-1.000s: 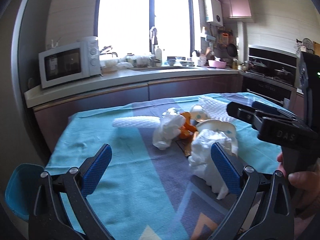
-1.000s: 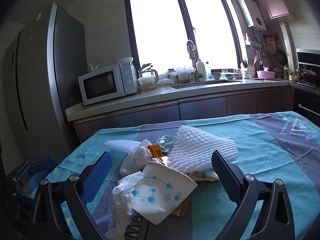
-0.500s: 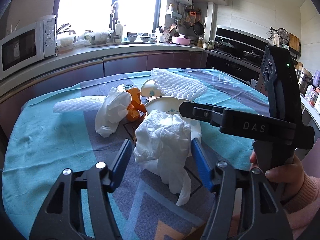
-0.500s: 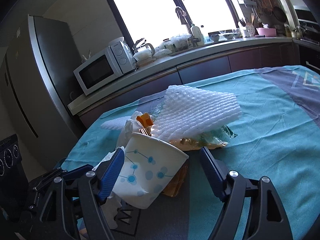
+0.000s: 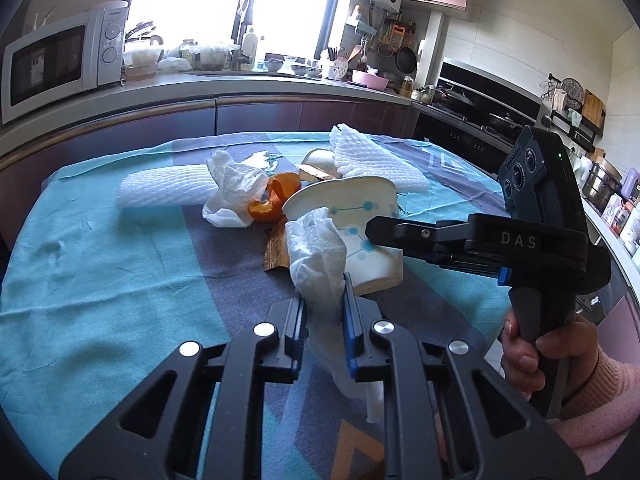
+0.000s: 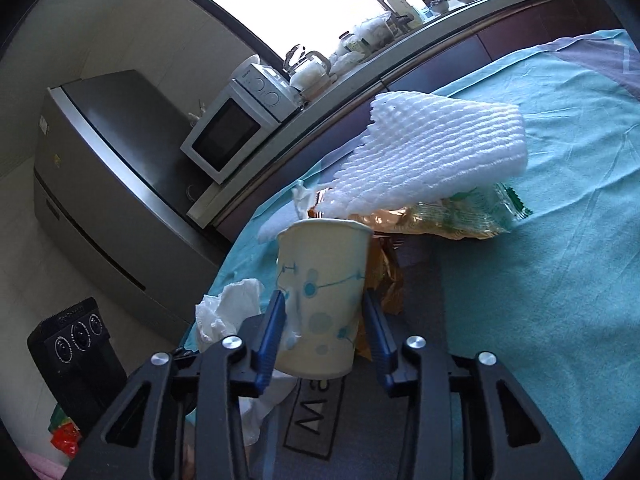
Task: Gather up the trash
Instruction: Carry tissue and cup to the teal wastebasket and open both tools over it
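Note:
A crumpled white tissue (image 5: 318, 246) stands up from the tablecloth, and my left gripper (image 5: 323, 296) is closing with its blue pads pressed on the tissue's lower part. Right behind it a white paper cup (image 5: 360, 216) with blue dots lies tilted. In the right wrist view that paper cup (image 6: 320, 280) sits between the pads of my right gripper (image 6: 323, 296), whose jaws are closing and touch both of its sides. One of the right gripper's fingers (image 5: 404, 233) crosses the cup's side.
The teal and grey tablecloth (image 5: 100, 260) also carries a second tissue (image 5: 232, 188), orange peel (image 5: 276, 196), a gold wrapper (image 5: 276, 248), two white foam nets (image 5: 376, 160) (image 5: 160, 190) and a green wrapper (image 6: 472, 216). A hand (image 5: 528, 356) holds the right gripper. A counter with a microwave (image 5: 56, 64) lies behind.
Both grippers came down toward the pile and narrowed from wide open. The left one took hold of the tissue. The right one rolled and closed around the paper cup.

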Motion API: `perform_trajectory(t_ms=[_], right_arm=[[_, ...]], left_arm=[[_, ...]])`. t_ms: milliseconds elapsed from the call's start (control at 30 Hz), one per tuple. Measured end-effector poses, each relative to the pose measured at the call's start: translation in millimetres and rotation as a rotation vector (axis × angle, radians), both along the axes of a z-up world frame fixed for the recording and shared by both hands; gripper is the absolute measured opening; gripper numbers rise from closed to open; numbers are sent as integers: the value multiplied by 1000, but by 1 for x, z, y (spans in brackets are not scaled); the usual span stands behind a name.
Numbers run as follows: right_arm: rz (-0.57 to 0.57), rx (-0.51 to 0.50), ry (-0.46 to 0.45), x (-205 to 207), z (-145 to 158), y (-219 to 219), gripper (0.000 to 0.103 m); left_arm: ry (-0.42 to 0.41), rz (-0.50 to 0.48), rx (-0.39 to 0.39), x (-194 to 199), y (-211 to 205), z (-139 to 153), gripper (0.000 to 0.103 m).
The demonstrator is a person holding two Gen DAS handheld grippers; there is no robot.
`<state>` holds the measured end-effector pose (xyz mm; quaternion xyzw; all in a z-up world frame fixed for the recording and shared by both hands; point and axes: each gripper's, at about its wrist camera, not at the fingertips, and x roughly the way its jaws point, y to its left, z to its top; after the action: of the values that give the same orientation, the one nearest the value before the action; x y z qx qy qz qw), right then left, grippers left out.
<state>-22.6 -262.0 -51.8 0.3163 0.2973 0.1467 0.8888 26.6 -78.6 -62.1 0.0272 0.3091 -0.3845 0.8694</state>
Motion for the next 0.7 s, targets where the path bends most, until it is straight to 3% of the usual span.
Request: perform_trajectory(t_ms=[367,700], right_arm=[[145,-20,-61,4,21,49,32],[407,-41,-94,59,43,146,32]], left_arm=[[-21,180,-28,-2,88,15,16],[-61,467,-24,-5,200,33,16]])
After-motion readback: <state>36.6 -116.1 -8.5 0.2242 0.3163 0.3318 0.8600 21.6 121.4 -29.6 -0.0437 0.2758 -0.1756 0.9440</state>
